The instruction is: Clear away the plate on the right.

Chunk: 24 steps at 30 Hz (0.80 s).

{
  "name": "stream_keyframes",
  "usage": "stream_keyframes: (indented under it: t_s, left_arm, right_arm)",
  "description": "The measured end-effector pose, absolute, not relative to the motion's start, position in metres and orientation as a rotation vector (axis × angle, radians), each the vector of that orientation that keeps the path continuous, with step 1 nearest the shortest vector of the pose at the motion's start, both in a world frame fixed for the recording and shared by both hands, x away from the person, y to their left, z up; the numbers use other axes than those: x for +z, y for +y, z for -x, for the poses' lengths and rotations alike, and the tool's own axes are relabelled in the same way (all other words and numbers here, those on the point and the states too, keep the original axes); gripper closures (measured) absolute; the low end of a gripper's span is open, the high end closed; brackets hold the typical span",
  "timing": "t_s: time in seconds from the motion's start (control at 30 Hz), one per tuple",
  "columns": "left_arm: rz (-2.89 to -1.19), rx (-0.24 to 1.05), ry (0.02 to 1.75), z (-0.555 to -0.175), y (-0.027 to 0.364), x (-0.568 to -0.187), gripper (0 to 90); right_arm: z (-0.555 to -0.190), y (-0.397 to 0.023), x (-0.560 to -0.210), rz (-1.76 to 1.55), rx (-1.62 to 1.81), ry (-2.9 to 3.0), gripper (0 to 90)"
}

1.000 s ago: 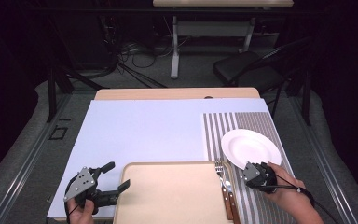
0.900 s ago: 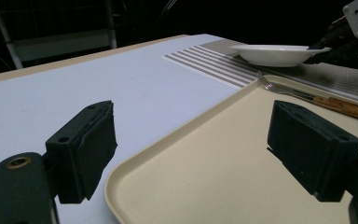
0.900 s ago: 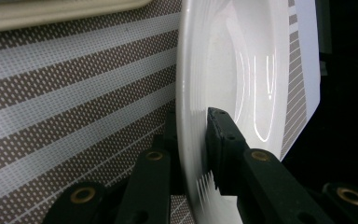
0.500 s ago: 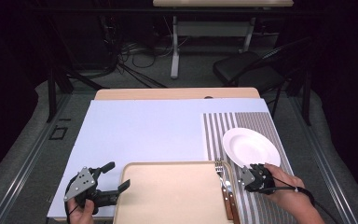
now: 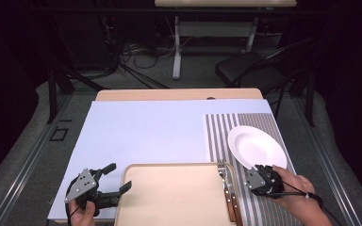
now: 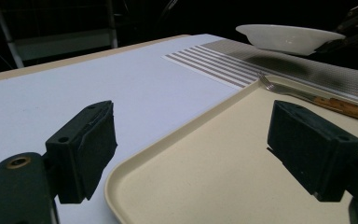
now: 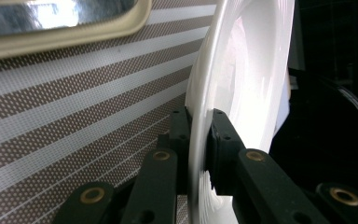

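The right gripper [image 5: 259,179] has its fingers closed on the near rim of the white plate [image 5: 256,147], which sits over the striped mat [image 5: 221,127] at the right of the bench [image 5: 146,129]. The plate looks stiff, smooth and breakable, likely slippery; the rim seems the sensible hold. The left gripper [image 5: 115,181] hovers with fingers open at the near left corner of the tray [image 5: 169,197]. A fork [image 5: 223,172] lies on the tray's right edge.
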<state>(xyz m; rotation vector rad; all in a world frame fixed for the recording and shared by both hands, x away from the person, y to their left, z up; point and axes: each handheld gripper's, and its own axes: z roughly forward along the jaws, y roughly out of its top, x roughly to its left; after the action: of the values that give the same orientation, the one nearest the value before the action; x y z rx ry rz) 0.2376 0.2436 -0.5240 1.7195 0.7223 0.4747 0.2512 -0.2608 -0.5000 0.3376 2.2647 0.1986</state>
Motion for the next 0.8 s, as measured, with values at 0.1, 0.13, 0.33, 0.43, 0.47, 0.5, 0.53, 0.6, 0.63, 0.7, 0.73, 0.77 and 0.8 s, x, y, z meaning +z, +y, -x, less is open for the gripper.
stream_keyframes:
  t_s: [0.1, 0.13, 0.33, 0.43, 0.47, 0.5, 0.53, 0.6, 0.63, 0.7, 0.73, 0.77, 0.8]
  left_arm:
    - [-1.723, 0.473, 0.720, -0.237, 0.244, -0.524, 15.7]
    - [-1.725, 0.475, 0.718, -0.237, 0.244, -0.523, 15.7]
    - [-1.722, 0.475, 0.723, -0.237, 0.244, -0.523, 15.7]
    - [-1.721, 0.476, 0.723, -0.237, 0.244, -0.523, 15.7]
    - [-1.722, 0.476, 0.724, -0.237, 0.244, -0.524, 15.7]
    - [-1.722, 0.474, 0.723, -0.237, 0.244, -0.524, 15.7]
    - [-1.722, 0.474, 0.723, -0.237, 0.244, -0.524, 15.7]
    - [-1.722, 0.475, 0.724, -0.237, 0.244, -0.524, 15.7]
    - [-1.722, 0.475, 0.724, -0.237, 0.244, -0.524, 15.7]
    - [-1.722, 0.473, 0.723, -0.237, 0.244, -0.524, 15.7]
    - [-1.722, 0.473, 0.723, -0.237, 0.244, -0.524, 15.7]
    - [-1.722, 0.473, 0.723, -0.237, 0.244, -0.524, 15.7]
    - [-1.722, 0.473, 0.723, -0.237, 0.244, -0.524, 15.7]
  right_arm:
    - [-0.244, -0.260, -0.491, -0.335, 0.218, 2.250, 82.1]
    - [-0.241, -0.260, -0.489, -0.339, 0.223, 2.248, 82.1]
    - [-0.228, -0.257, -0.480, -0.337, 0.251, 2.234, 82.0]
    - [-0.224, -0.256, -0.477, -0.319, 0.257, 2.227, 82.0]
    - [-0.222, -0.256, -0.476, -0.326, 0.260, 2.225, 82.0]
    - [-0.221, -0.256, -0.475, -0.318, 0.254, 2.221, 82.0]
    - [-0.220, -0.256, -0.474, -0.311, 0.259, 2.221, 82.0]
    - [-0.217, -0.257, -0.473, -0.314, 0.265, 2.217, 81.9]
    - [-0.217, -0.257, -0.472, -0.309, 0.259, 2.219, 82.0]
    - [-0.215, -0.258, -0.471, -0.306, 0.260, 2.221, 81.9]
    - [-0.213, -0.258, -0.471, -0.326, 0.247, 2.219, 82.0]
    - [-0.213, -0.258, -0.471, -0.307, 0.255, 2.216, 81.9]
    - [-0.212, -0.259, -0.471, -0.306, 0.259, 2.213, 81.9]
